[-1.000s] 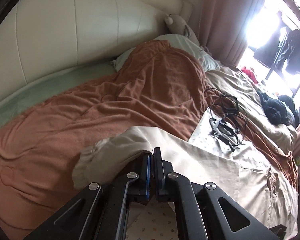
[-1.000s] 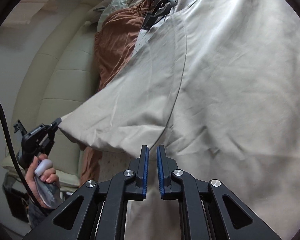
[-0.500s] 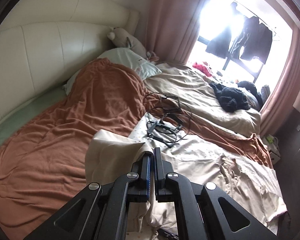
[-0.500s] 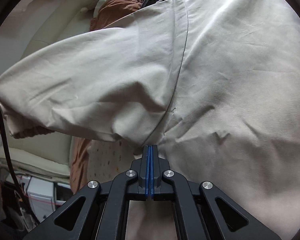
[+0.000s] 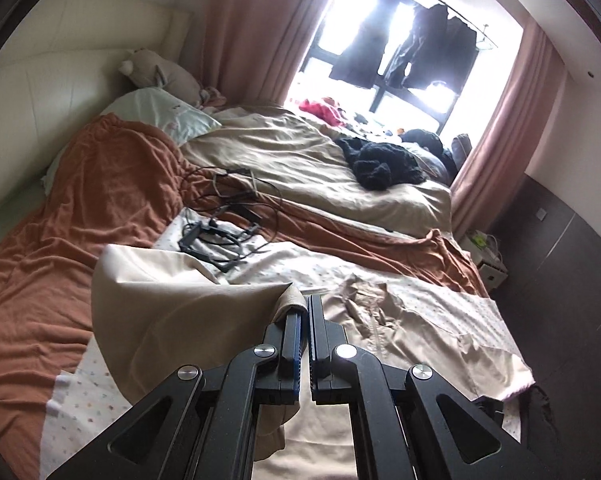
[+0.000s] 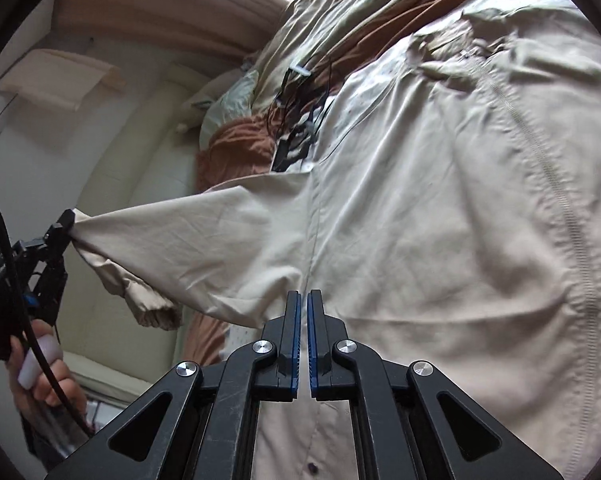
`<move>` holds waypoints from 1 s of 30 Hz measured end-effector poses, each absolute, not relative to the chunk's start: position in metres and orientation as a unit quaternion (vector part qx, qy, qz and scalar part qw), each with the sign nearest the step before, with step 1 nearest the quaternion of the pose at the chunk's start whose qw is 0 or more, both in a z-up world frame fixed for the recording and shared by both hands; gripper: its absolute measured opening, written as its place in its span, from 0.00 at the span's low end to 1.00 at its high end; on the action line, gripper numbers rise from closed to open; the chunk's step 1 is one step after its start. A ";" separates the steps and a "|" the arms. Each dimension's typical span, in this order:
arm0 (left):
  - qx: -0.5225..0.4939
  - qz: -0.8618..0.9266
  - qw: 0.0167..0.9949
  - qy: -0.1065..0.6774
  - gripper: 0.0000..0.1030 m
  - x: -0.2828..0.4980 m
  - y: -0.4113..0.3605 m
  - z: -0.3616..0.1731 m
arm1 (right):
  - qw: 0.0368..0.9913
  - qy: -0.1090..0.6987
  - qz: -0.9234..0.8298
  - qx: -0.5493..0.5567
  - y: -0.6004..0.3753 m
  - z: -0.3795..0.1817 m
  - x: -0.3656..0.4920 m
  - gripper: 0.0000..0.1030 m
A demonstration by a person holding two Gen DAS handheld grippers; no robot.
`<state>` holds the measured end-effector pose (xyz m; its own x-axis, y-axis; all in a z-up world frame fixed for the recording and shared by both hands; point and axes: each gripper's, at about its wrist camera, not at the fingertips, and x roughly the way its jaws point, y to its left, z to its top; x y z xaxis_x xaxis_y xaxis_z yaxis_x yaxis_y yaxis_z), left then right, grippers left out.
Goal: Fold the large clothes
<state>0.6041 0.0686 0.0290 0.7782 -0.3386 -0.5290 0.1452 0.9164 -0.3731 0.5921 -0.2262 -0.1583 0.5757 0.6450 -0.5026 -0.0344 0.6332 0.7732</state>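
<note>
A beige jacket (image 6: pixel 440 240) lies front-up on the bed (image 5: pixel 80 248), filling the right and centre of the right wrist view, its zip running down the right side. The left gripper (image 5: pixel 303 306) is closed on the sleeve (image 6: pixel 204 240), which stretches out toward the left of the frame, the cuff (image 6: pixel 148 304) hanging slack just beneath. The right gripper (image 6: pixel 303 300) is closed too, its tips at the sleeve's lower edge near the side seam; whether it pinches cloth I cannot tell. The step looks like folding the sleeve across the body. To do it well, keep the sleeve taut, carry it toward the zip, and lay it flat. A tangle of cables (image 5: pixel 224 220) sits near the jacket's top edge, best avoided.
</note>
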 end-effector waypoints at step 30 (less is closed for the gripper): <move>-0.196 -0.278 0.790 0.510 0.94 0.579 -0.035 -0.120 | 0.831 0.381 0.077 0.398 -0.344 -0.158 0.547 0.05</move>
